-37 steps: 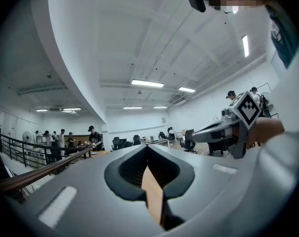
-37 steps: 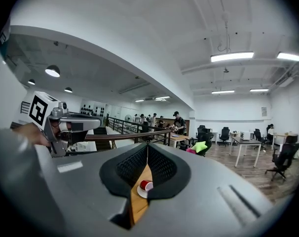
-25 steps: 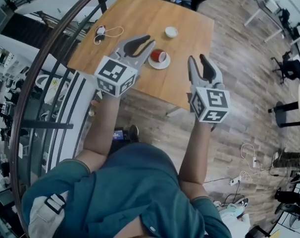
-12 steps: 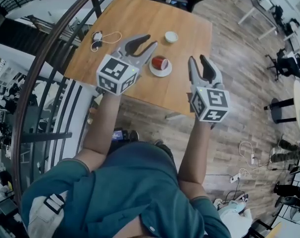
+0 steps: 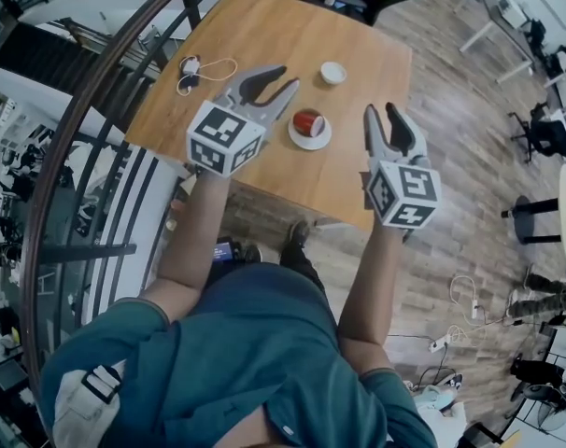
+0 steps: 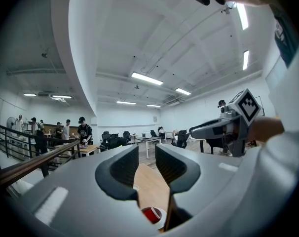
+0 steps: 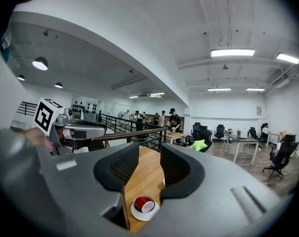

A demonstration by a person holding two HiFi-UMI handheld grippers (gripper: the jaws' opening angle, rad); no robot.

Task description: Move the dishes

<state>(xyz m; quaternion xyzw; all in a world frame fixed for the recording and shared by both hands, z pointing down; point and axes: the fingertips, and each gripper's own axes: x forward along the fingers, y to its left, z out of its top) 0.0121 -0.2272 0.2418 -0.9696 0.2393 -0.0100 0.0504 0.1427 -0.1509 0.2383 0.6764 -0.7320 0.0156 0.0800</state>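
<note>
Dishes in head view: glossy red cup (image 5: 307,122), seemingly tipped on its side, on a round white saucer (image 5: 310,140) near the middle of the square wood-grain table (image 5: 264,35). A small round white bowl (image 5: 333,73) sits farther back, apart from them. I hold both forearms out, bare. The left gripper (image 5: 285,78) is over the table's near part and points at the cup. The right gripper (image 5: 380,110) is near the table's front edge.

Left gripper view: ribbed grey fingers (image 6: 122,169) are apart with nothing between them. The cup (image 6: 150,215) and saucer lie low in the gap, below and beyond.

Right gripper view: fingers (image 7: 121,168) are also apart and empty. The cup (image 7: 144,204) on its saucer (image 7: 138,215) shows between them on the table.
</note>
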